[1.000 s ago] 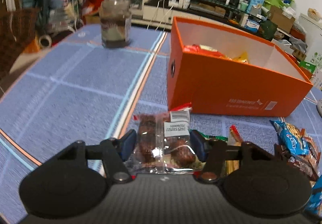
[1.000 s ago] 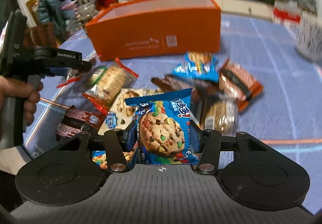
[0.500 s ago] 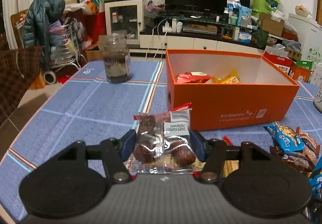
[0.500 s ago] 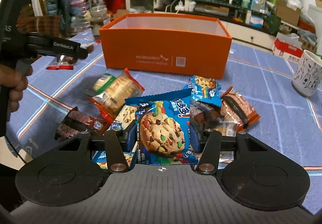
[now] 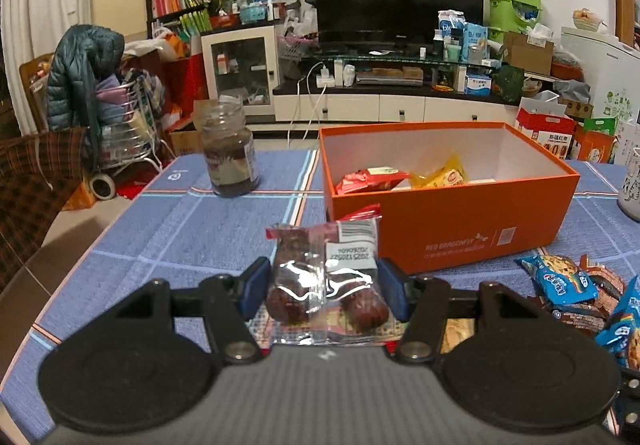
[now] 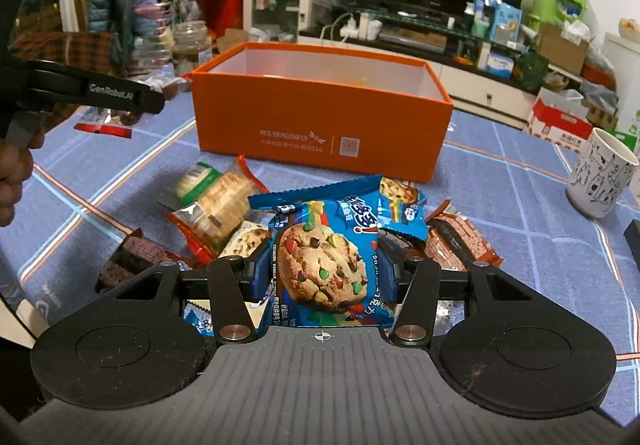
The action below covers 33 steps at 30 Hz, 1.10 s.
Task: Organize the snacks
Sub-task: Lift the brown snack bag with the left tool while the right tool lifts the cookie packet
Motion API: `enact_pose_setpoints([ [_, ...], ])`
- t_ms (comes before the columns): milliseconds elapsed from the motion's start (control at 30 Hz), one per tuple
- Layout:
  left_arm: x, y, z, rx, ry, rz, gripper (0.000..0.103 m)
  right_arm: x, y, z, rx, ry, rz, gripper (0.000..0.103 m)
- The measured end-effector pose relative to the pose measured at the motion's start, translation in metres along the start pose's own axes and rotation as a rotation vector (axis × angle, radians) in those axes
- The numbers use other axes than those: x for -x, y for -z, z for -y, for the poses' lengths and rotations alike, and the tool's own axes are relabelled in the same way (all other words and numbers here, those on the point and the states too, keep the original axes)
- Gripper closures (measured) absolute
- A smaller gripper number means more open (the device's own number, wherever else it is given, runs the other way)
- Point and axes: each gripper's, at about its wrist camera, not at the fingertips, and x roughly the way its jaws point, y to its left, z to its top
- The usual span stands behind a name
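My left gripper [image 5: 323,287] is shut on a clear packet of dark red dates [image 5: 324,281], held above the blue tablecloth just left of and before the orange box [image 5: 448,237]. Red and yellow packets lie inside the box. In the right wrist view my right gripper [image 6: 322,271] is shut on a blue chocolate-chip cookie packet [image 6: 324,257], lifted over the snack pile [image 6: 216,205] in front of the orange box [image 6: 320,129]. The left gripper [image 6: 120,97] shows at the left edge there, held by a hand.
A dark glass jar [image 5: 230,153] stands on the table left of the box. A white patterned mug [image 6: 600,175] sits at the right. More blue and brown packets [image 5: 568,285] lie right of the left gripper. Chairs and cluttered furniture stand beyond the table.
The left gripper has risen and levelled with the date packet, so the box's inside now shows. The right view has steadied and rolled a little, the cookie packet still gripped.
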Motion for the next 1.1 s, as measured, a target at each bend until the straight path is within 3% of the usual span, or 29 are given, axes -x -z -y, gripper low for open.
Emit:
enact_pose_setpoints([
  [400, 0.013, -0.002, -0.011, 0.022, 0.009, 0.0, 0.044, -0.002, -0.014, -0.016, 0.005, -0.007, 0.022, 0.064],
  [633, 0.024, -0.028, -0.032, 0.066, 0.022, 0.047, 0.044, 0.007, -0.046, 0.014, -0.095, -0.016, 0.083, 0.064],
  [833, 0.003, -0.059, -0.013, 0.046, 0.06, 0.07, 0.044, -0.004, -0.102, 0.045, -0.15, -0.018, 0.168, 0.064],
  [1100, -0.073, -0.09, 0.022, 0.013, 0.103, -0.01, 0.045, -0.089, -0.168, 0.063, -0.193, -0.025, 0.106, 0.064],
])
